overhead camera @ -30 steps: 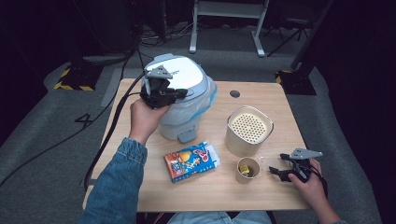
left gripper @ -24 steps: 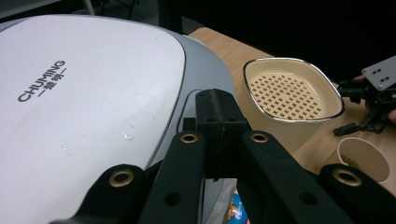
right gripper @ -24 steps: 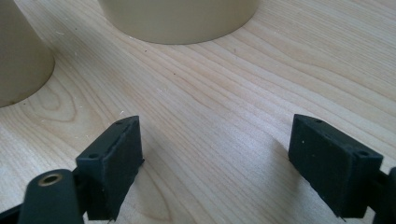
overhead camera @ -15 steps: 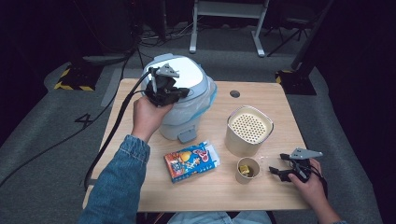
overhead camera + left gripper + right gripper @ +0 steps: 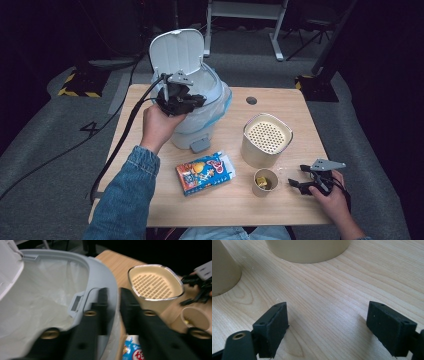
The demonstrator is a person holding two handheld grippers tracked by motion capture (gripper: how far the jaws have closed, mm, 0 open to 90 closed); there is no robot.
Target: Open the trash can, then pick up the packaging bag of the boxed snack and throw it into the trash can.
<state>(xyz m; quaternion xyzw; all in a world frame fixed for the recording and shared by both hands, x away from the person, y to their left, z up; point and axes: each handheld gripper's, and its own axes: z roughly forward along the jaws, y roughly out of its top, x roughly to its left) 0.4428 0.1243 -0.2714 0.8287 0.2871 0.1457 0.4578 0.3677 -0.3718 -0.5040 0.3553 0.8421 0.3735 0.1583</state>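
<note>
With lid up, bin holds white liner | left claw narrow at rim | right claw wide

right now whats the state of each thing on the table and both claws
bin lid: flipped open, upright
bin: liner fitted, looks empty
left claw: at the bin's rim, nearly closed
right claw: open, low over the table
paper cup: upright, something yellow inside
snack packet: lying flat
perforated container: upright
</note>
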